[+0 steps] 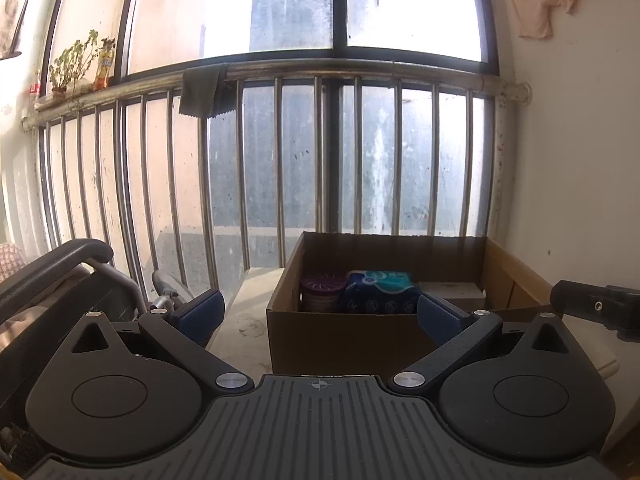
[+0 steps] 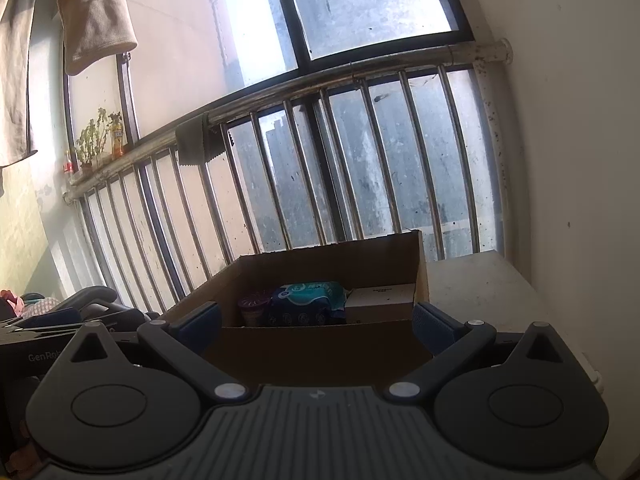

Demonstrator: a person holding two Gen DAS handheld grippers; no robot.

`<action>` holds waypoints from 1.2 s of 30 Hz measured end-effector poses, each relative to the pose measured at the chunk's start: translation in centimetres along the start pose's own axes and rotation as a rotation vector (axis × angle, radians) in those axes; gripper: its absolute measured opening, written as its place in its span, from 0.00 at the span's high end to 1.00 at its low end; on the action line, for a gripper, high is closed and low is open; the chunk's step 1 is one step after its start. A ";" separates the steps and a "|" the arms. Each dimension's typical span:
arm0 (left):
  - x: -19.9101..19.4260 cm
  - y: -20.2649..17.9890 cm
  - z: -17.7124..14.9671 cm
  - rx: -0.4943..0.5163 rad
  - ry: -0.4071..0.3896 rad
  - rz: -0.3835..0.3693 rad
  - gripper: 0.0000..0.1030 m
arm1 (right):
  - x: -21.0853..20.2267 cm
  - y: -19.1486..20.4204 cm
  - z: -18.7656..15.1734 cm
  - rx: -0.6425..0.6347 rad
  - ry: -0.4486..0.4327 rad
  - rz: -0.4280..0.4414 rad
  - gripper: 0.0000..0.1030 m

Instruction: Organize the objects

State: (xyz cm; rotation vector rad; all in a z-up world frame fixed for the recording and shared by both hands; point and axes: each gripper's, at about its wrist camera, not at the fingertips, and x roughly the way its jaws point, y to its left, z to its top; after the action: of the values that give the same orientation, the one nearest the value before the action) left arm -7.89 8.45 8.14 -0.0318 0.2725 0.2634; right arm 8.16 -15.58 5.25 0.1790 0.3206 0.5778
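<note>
left wrist view: open brown corrugated cardboard box (image 1: 348, 332) sits on a pale dusty ledge (image 1: 244, 312) in front of a metal-barred window railing (image 1: 280, 152). inside the box, left to right: a purple-lidded round canister (image 1: 322, 292), a soft blue and teal plastic-wrapped pack (image 1: 380, 290), and a pale rectangular carton (image 1: 452, 292); the three sit close together, exact contact cannot be told. left gripper (image 1: 320, 312) is held short of the box's near wall, blue-padded fingers spread wide, nothing between them. right wrist view: right gripper (image 2: 316, 322) is likewise wide and empty, aimed at the same box (image 2: 320, 344), with the canister (image 2: 252, 308), pack (image 2: 308, 300) and carton (image 2: 380, 298) visible over the near wall. handling judgement: the pack looks light, squashy and slick in its film, so it likely deforms under the pads; best taken across its narrow middle with a firm close. the canister looks rigid, its ribbed lid offers grip, and it is best pinched across the body below the lid. the carton looks stiff and light; take it across its short faces, avoiding crushing. the box itself is light but floppy at the walls; pinch a wall near a corner.
</note>
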 end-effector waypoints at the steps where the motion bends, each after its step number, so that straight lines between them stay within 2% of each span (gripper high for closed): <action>1: 0.0 0.0 0.0 0.001 -0.002 -0.008 0.00 | 0.0 0.0 0.0 0.000 0.001 0.001 0.00; 28: 1.5 -0.4 -0.8 0.035 0.044 0.004 0.00 | 0.5 0.0 -0.4 -0.020 0.024 -0.046 0.00; 36: 1.5 -0.1 -0.8 0.024 0.042 -0.017 0.00 | 0.8 0.3 -0.6 -0.039 0.033 -0.056 0.00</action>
State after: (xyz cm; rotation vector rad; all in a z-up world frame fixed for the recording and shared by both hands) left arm -6.67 8.68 6.94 -0.0160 0.3168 0.2424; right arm 8.47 -14.83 4.56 0.1229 0.3450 0.5318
